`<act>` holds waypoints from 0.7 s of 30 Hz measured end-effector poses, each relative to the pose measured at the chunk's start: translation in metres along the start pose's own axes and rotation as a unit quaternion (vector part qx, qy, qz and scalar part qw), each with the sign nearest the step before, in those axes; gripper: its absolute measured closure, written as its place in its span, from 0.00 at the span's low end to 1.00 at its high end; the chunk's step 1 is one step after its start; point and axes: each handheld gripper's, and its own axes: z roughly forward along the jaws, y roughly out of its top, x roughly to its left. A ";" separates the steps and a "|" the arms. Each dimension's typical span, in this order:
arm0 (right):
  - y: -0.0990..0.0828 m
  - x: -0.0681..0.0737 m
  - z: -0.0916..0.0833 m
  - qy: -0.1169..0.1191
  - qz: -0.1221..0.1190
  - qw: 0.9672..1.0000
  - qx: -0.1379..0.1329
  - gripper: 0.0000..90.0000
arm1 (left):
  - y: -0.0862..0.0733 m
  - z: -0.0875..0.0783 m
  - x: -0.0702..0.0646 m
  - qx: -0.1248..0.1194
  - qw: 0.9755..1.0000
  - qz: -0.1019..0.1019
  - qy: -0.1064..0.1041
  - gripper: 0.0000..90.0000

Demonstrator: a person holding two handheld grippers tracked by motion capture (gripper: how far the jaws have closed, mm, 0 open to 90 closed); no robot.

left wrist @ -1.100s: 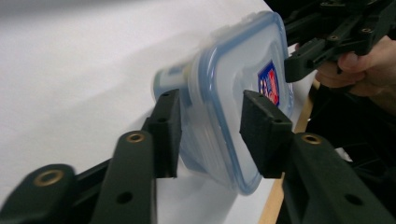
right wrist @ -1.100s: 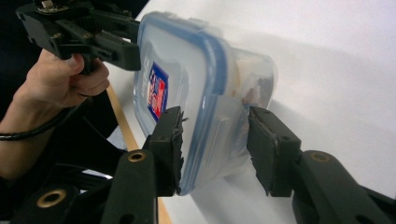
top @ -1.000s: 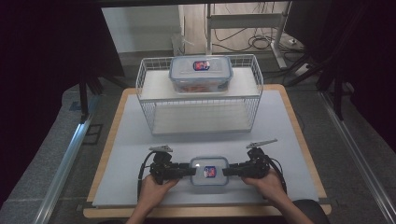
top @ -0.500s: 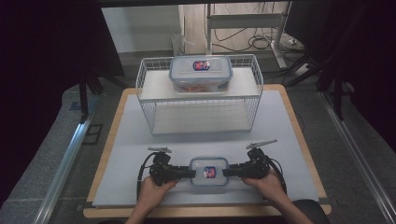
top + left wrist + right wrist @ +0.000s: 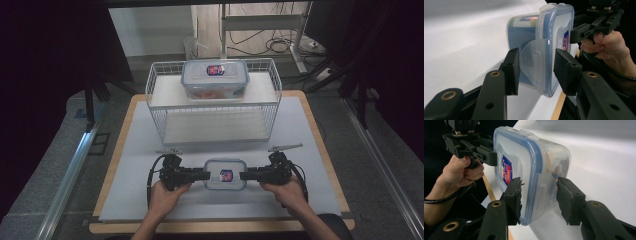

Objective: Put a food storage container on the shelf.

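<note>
A small clear container with a blue-rimmed lid (image 5: 225, 175) is near the table's front edge, and a gripper holds each short end. My left gripper (image 5: 206, 175) is shut on its left end; in the left gripper view its pads (image 5: 512, 71) pinch the latch flap and lid rim of the container (image 5: 541, 37). My right gripper (image 5: 242, 176) is shut on the other end, one pad (image 5: 570, 200) on the flap of the container (image 5: 529, 162), the other on the lid. I cannot tell if the container rests on the table or hangs just above it.
A white wire rack (image 5: 152, 95) stands at the back of the white table top (image 5: 310, 150). A larger, similar container (image 5: 215, 79) sits on top of the rack, with a shelf below it. The table's wooden edge (image 5: 220, 227) runs just in front of the hands.
Both grippers and the small container have shifted slightly up the high view together. Their grip has not changed.
</note>
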 end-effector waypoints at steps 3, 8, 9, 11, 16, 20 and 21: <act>0.006 0.003 -0.002 0.001 -0.004 1.000 -0.005 0.62 | 0.007 -0.005 -0.003 -0.004 1.000 0.009 0.002 0.64; 0.020 0.011 -0.009 0.001 -0.020 1.000 -0.018 0.62 | 0.022 -0.013 -0.011 -0.016 1.000 0.024 0.006 0.64; 0.023 0.012 -0.010 0.001 -0.023 1.000 -0.022 0.62 | 0.024 -0.014 -0.012 -0.017 0.999 0.027 0.006 0.64; 0.028 0.016 -0.013 0.002 -0.026 0.999 -0.025 0.62 | 0.030 -0.017 -0.016 -0.019 0.999 0.034 0.009 0.64; 0.038 0.021 -0.017 0.003 -0.037 0.999 -0.035 0.62 | 0.040 -0.023 -0.022 -0.025 0.999 0.043 0.012 0.64; 0.044 0.025 -0.020 0.003 -0.043 0.998 -0.038 0.62 | 0.046 -0.027 -0.024 -0.027 0.998 0.047 0.014 0.64; 0.046 0.025 -0.020 0.003 -0.044 0.998 -0.039 0.62 | 0.047 -0.028 -0.025 -0.027 0.998 0.048 0.015 0.64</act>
